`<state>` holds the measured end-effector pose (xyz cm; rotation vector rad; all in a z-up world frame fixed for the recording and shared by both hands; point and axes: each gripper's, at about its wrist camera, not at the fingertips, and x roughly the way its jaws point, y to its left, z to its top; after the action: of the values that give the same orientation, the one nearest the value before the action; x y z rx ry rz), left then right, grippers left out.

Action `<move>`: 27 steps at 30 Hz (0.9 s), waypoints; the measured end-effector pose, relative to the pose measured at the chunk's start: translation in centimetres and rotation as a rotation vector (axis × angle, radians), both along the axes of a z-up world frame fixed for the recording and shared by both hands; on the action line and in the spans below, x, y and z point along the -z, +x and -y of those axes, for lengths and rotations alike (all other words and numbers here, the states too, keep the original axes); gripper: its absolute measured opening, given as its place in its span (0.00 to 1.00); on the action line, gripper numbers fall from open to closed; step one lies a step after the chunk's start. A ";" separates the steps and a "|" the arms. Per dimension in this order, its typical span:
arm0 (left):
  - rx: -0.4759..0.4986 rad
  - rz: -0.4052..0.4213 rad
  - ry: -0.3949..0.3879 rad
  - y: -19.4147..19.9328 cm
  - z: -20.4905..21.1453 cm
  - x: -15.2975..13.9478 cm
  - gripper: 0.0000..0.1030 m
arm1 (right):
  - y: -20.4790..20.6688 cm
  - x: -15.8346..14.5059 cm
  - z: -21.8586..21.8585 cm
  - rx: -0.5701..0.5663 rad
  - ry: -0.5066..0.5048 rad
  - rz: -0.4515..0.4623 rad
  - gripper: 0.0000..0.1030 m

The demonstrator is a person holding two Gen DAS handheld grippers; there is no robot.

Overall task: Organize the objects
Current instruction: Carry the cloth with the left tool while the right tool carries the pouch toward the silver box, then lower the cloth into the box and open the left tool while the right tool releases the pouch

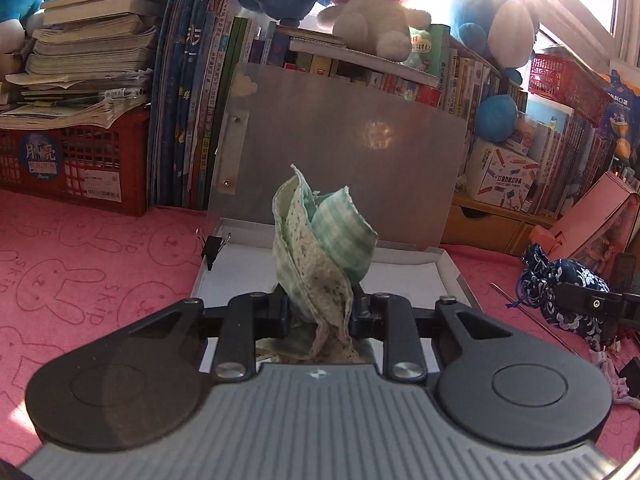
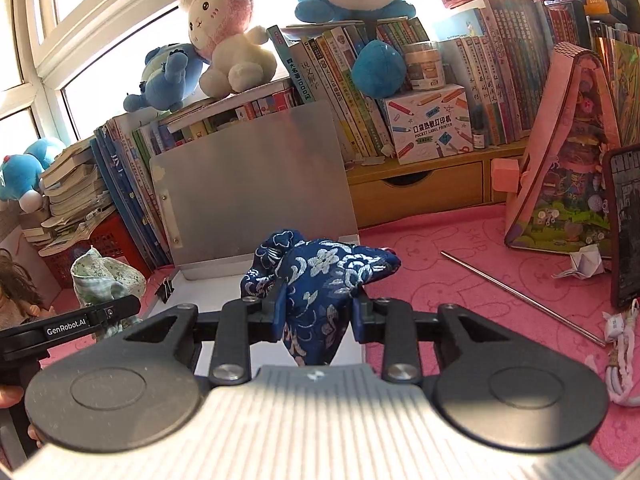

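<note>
My left gripper (image 1: 320, 312) is shut on a folded green checked cloth (image 1: 320, 248), which stands up between the fingers above the open white box (image 1: 436, 272). The box's grey lid (image 1: 344, 160) stands upright behind it. My right gripper (image 2: 318, 312) is shut on a dark blue embroidered pouch (image 2: 320, 276), held over the same box (image 2: 188, 300) near its lid (image 2: 256, 196). In the right wrist view the left gripper (image 2: 96, 316) and its green cloth (image 2: 108, 276) show at the left. In the left wrist view the blue pouch (image 1: 560, 280) shows at the right.
A black binder clip (image 1: 214, 246) sits on the box's left rim. A metal rod (image 2: 520, 296) and a white cable (image 2: 620, 356) lie on the pink bunny-print mat (image 1: 80, 264). Books, plush toys, a red crate (image 1: 76, 160) and a pink toy box (image 2: 568, 152) crowd the back.
</note>
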<state>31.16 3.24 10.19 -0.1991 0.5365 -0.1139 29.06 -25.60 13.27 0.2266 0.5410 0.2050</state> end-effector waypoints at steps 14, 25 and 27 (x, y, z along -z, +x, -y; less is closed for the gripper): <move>-0.001 -0.110 0.065 6.3 1.4 4.3 0.29 | 6.7 4.0 -2.8 -0.014 0.014 -0.141 0.34; 0.038 -0.137 0.100 6.8 2.7 6.3 0.30 | 7.1 7.7 -4.6 -0.034 -0.037 -0.207 0.34; 0.037 -0.140 0.092 6.9 2.7 6.4 0.30 | 7.2 7.9 -4.6 -0.033 -0.039 -0.214 0.35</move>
<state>38.02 0.55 3.80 -0.1076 0.6839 -0.1116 36.25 -20.99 5.35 0.2027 0.7608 0.2030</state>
